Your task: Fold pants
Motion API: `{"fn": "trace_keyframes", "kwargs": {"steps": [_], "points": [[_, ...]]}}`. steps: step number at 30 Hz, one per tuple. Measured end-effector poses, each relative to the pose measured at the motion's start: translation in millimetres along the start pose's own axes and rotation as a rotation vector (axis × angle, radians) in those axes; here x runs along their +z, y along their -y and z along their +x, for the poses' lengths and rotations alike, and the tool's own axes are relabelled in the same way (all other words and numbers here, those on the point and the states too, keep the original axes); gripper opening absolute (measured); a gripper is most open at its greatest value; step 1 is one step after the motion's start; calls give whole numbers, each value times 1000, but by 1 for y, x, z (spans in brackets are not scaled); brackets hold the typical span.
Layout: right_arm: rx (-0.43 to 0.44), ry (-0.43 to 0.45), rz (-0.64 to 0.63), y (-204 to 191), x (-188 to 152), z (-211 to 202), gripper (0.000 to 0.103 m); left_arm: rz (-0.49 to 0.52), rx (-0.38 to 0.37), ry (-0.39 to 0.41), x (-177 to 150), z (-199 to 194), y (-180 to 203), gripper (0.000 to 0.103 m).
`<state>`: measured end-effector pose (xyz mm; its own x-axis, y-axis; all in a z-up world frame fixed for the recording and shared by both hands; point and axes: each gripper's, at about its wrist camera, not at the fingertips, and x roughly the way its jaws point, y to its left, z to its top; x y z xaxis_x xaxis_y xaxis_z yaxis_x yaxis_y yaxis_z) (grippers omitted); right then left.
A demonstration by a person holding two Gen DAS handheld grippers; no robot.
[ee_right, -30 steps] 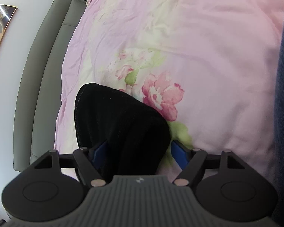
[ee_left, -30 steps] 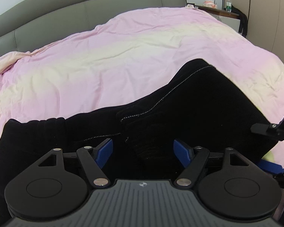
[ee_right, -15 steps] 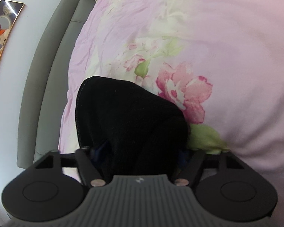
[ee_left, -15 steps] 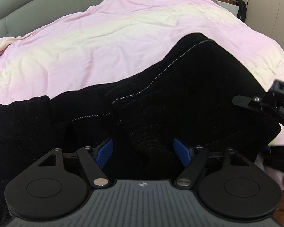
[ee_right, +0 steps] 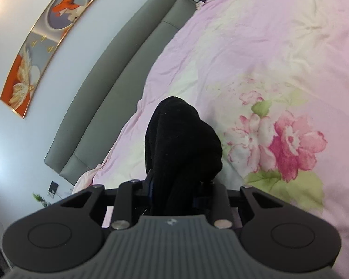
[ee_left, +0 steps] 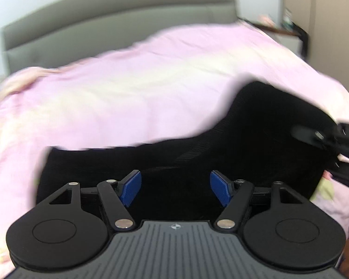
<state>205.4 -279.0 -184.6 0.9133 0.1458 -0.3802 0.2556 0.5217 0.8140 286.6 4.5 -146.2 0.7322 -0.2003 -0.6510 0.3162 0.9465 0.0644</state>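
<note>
- The right gripper (ee_right: pixel 174 194) is clamping a bunched end of the black pants (ee_left: pixel 256 139); its jaws have just been closing, and the dark cloth is filling the gap between them and humping up just ahead.
- The left gripper (ee_left: pixel 175 191) is standing open, its blue pads (ee_left: pixel 130 189) well apart, with black fabric lying beneath and between them but neither pad pressing on it. Its jaws have just been narrowing a little.
- The pants are lying across the near part of the bed (ee_left: pixel 132 93), stretching from a squared end at the left towards the raised, gripped end at the right, where the other gripper is showing at the frame's edge.
- The garment is looking soft, thick and limp, likely knitted or ribbed: it is sagging between supports and will probably drape and slide on the smooth pink cover, not hold a crease.
- Judging from this, the firmer spots to take hold are the doubled edges and corners, pinching several layers together.
- Further off, the grey headboard (ee_left: pixel 118 21) is closing off the far edge of the bed.
</note>
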Motion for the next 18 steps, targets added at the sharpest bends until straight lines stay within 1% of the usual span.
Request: {"fn": "trace_keyframes", "kwargs": {"steps": [2,3,4,5,7,8,9,11,12,13,14,17,18], "points": [[-33,-7,92,13,3,1,24,-43,87,9,-10,-10,-39,87],[-46,-10,135,19,3,1,24,-58,134,-6,-17,-10,-59,87],[-55,-11,174,25,5,1,24,-71,179,-33,-27,-8,-77,87],[-58,-10,190,25,5,0,24,-89,226,-75,-38,-4,-96,84],[-58,6,152,14,5,-1,24,-132,278,-143,-61,3,-125,79],[-46,19,113,2,3,-3,24,-169,281,-173,-75,6,-138,79],[-34,33,67,-12,1,-4,24,-211,251,-192,-85,10,-146,80],[0,70,-64,-48,-7,-5,24,-325,176,-176,-101,13,-158,81],[26,87,-152,-71,-15,-6,24,-392,147,-165,-105,11,-165,81],[53,103,-254,-94,-24,-5,24,-430,126,-160,-107,11,-169,81],[85,119,-356,-117,-35,-6,24,-457,107,-161,-106,10,-172,81],[204,137,-662,-180,-86,-6,24,-446,91,-160,-104,9,-175,81],[245,132,-762,-197,-106,-4,24,-460,75,-155,-110,4,-176,81]]}}
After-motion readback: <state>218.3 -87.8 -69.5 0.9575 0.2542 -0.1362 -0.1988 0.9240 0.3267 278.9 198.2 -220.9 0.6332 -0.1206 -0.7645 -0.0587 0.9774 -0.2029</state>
